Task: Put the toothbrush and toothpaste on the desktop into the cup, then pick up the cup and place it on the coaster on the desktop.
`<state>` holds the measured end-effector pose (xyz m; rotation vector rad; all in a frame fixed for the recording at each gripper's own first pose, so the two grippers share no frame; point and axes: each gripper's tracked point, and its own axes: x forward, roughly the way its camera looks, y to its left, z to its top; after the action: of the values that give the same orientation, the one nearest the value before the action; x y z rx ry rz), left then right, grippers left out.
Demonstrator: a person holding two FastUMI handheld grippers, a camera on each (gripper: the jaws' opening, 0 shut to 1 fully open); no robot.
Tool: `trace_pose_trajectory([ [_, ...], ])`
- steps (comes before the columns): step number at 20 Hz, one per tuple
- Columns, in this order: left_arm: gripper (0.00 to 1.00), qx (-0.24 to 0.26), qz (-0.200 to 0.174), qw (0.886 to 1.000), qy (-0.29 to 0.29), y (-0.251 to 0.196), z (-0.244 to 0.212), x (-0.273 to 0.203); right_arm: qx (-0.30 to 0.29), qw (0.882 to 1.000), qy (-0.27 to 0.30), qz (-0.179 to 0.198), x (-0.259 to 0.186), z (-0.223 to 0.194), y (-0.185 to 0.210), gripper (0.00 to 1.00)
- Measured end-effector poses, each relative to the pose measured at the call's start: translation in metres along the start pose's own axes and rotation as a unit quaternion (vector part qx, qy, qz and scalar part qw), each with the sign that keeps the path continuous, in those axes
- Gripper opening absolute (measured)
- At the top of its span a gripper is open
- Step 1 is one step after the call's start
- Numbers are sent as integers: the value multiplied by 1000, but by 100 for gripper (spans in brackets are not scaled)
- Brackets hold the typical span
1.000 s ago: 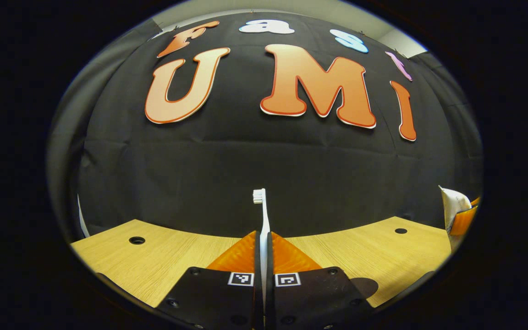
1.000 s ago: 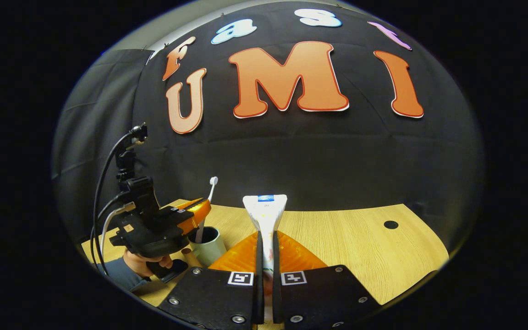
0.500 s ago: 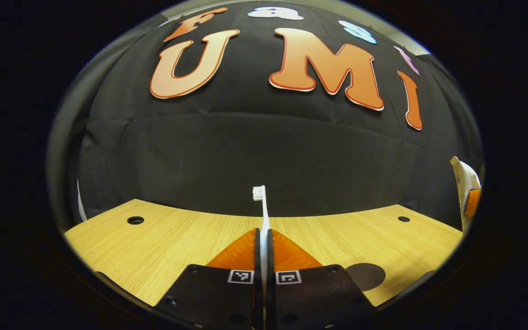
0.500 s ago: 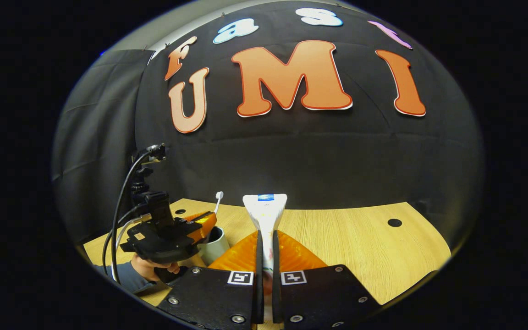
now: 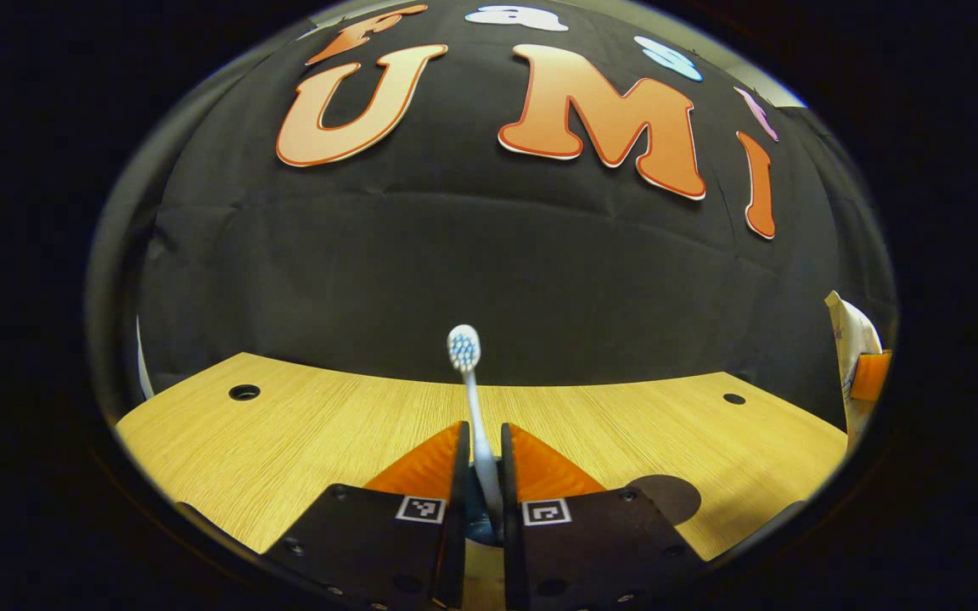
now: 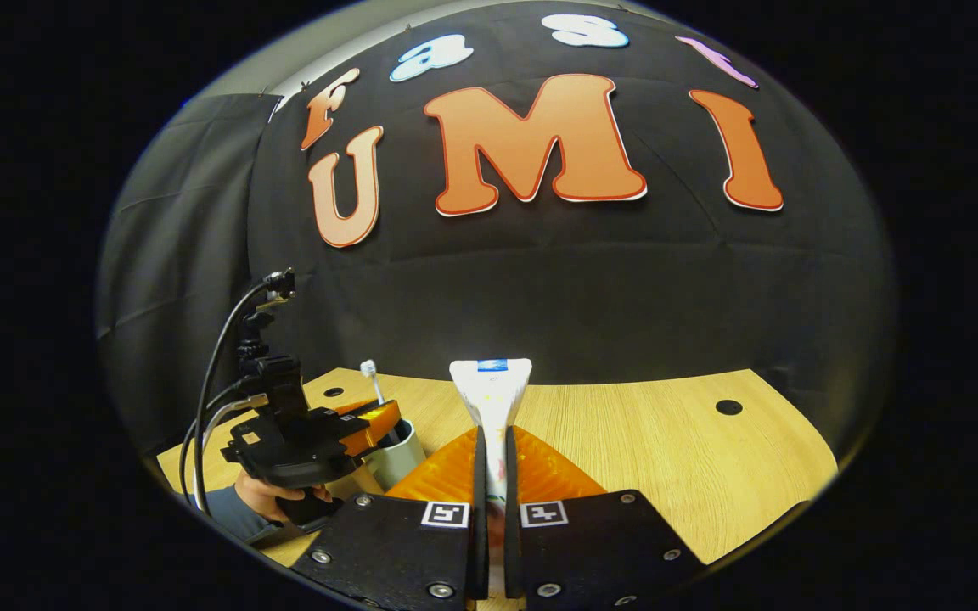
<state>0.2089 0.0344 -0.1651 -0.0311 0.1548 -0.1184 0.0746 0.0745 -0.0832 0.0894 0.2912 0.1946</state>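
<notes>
**Q:** What has changed in the left gripper view since a second ago?

**A:** Back then the left gripper (image 5: 480,441) was pinched tight on the toothbrush (image 5: 470,399); now its fingers stand slightly apart, with a gap on each side of the handle. The brush has turned so its bristles face the camera, and it leans a little left between the fingers. Its lower end sits in the dark mouth of the cup (image 5: 479,519), seen between the gripper's plates. The round dark coaster (image 5: 667,499) lies on the wooden desktop (image 5: 285,441) just to the right. At the far right edge is the toothpaste (image 5: 847,335).

**Q:** And the right gripper view?

**A:** The right gripper (image 6: 491,462) is closed on the toothpaste (image 6: 490,392), both fingers pressing its white tube, flat end up, above the desktop (image 6: 667,450). At lower left a hand (image 6: 261,494) holds the left gripper (image 6: 374,417) over the cup (image 6: 396,456), with the toothbrush (image 6: 370,375) standing in it.
</notes>
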Motion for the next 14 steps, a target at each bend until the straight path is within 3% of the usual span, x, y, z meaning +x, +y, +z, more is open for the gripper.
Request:
trace_pose_trajectory([
  [2,23,-6,-7,1000,7,-1,-1,-5,3,1000,-4,3,-2,2,1,7],
  [4,34,-13,-16,1000,20,-1,-4,-17,11,1000,-7,6,-3,4,1,7],
  [8,96,-22,-21,999,38,0,-1,-42,21,999,-17,20,1,10,13,7],
  [14,98,-12,-21,998,55,11,-7,-79,47,995,-68,48,9,40,28,7],
])
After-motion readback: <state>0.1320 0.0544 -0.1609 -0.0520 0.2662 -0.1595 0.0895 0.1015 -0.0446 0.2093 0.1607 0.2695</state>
